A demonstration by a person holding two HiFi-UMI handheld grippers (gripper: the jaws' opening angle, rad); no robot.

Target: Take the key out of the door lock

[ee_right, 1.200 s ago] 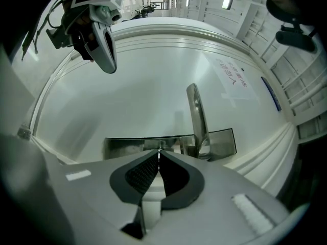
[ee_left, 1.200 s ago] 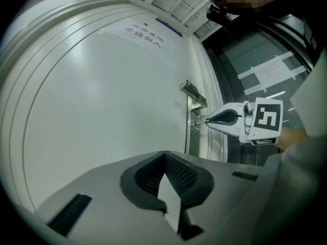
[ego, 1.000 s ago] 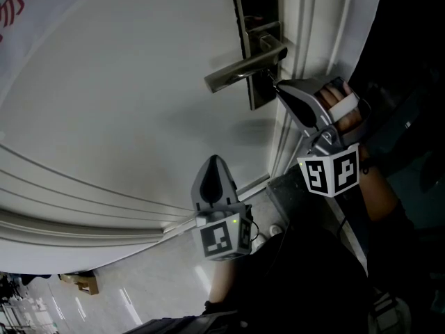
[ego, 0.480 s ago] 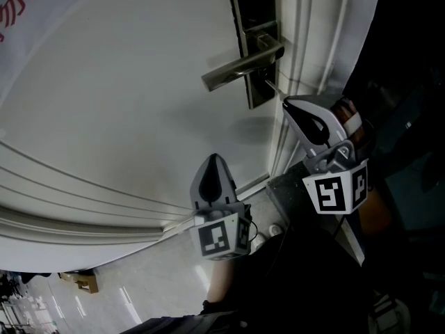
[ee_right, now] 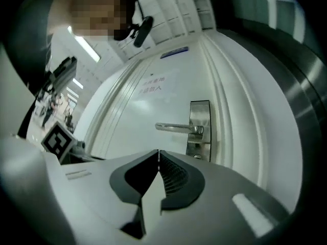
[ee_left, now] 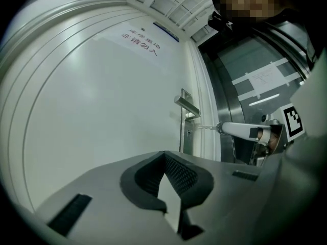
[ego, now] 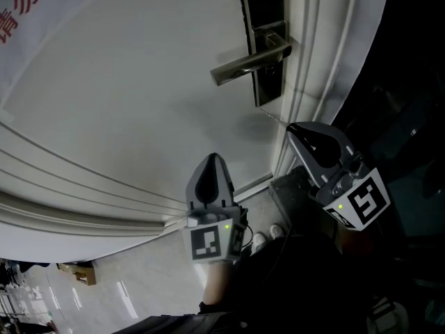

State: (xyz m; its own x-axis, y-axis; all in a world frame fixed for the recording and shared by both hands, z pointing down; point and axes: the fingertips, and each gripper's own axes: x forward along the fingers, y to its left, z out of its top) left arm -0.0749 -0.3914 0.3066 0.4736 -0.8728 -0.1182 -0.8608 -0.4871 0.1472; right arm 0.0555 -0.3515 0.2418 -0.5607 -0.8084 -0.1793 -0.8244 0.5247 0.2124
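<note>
overhead, a white door (ego: 125,103) fills the left of the head view, with red lettering (ego: 21,12) at its top corner and raised mouldings curving across its lower part. low in the middle, the left tool (ego: 213,160) points up at the door panel, touching nothing; its own view shows the jaws closed tip to tip with nothing between them (ee_left: 164,154). further right, a brushed metal door handle (ego: 243,67) juts leftward from a tall lock plate (ego: 263,5) set near the door's edge. below the plate, the key (ego: 275,119) shows as a thin bright sliver in open air, apart from the plate and clear of the lock. it is pinched at the tip of the right tool (ego: 293,129), whose jaws are closed on it; in the right gripper view only its narrow edge shows between the pads (ee_right: 158,153), with the keyhole (ee_right: 197,157) visible beyond, under the handle. the left gripper view catches the same key (ee_left: 206,127) from the side, projecting level from the right tool toward the plate without reaching it. at far right stands the pale ribbed door frame (ego: 313,68), then darkness.
</note>
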